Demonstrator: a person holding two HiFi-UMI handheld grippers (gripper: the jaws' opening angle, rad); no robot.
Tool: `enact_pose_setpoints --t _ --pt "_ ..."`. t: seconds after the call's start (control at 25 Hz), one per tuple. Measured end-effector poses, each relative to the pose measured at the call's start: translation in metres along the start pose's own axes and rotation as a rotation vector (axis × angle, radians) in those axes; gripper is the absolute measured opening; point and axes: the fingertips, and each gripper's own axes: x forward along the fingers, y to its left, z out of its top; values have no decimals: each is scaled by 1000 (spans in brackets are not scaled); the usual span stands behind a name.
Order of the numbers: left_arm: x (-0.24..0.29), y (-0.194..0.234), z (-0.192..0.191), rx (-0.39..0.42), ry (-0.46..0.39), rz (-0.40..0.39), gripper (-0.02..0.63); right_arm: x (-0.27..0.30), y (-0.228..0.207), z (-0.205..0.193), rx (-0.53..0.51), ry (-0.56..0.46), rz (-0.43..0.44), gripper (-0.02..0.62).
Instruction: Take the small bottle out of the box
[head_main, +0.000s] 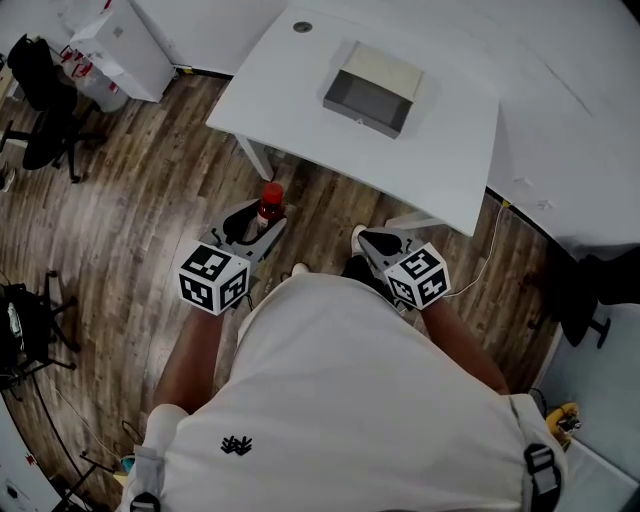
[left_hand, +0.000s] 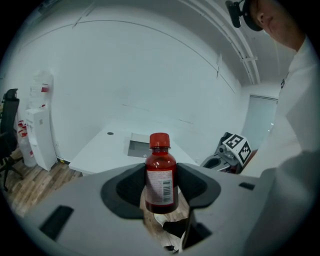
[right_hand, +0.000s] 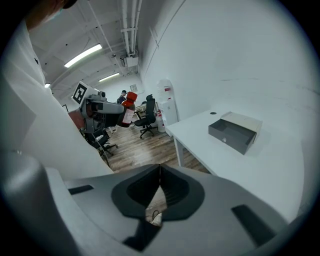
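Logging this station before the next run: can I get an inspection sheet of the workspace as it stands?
Surface: white table, bare apart from the box.
Job's things: box open, on the table; small bottle outside it, held above the floor.
Clutter: nothing seen.
Grippers: left gripper shut on the bottle; right gripper shut, empty.
Cables: white cable trailing to the floor beside the table.
Surroundings: wood floor, office chair, water dispenser.

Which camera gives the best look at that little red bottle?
The left gripper view: the bottle stands upright between its jaws, cap and label plain. The head view shows it small from above; the right gripper view shows it far off, tiny.
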Motion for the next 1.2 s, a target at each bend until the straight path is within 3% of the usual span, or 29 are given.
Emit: enact_pose_setpoints --t 1.2 --pt "-18 -22 -19 16 -37 -52 202 -3 13 -2 -29 -9 -45 6"
